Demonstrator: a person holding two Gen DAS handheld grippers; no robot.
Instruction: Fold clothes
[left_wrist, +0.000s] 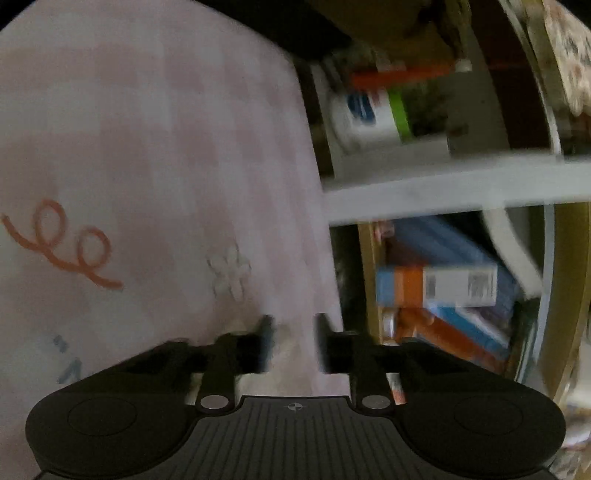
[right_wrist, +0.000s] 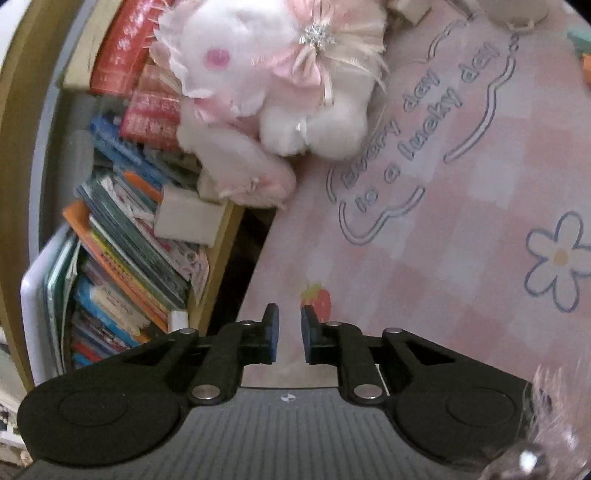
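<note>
Hovering both grippers, left gripper (left_wrist: 291, 343) and right gripper (right_wrist: 290, 334), jaws slightly parted, holding nothing, over the pink checked sheet (right_wrist: 461, 240). No clothes showing in either frame, so can't tell the folding stage.

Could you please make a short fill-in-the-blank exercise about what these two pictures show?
1. The plush toy lies at the edge of the pink checked ____.
2. The fruit printed just ahead of the right gripper is a ____.
3. Both the right gripper and the left gripper are ____ and hold nothing.
4. Beside the bed, the shelf is packed with ____.

Missing words: sheet; strawberry; open; books
</note>
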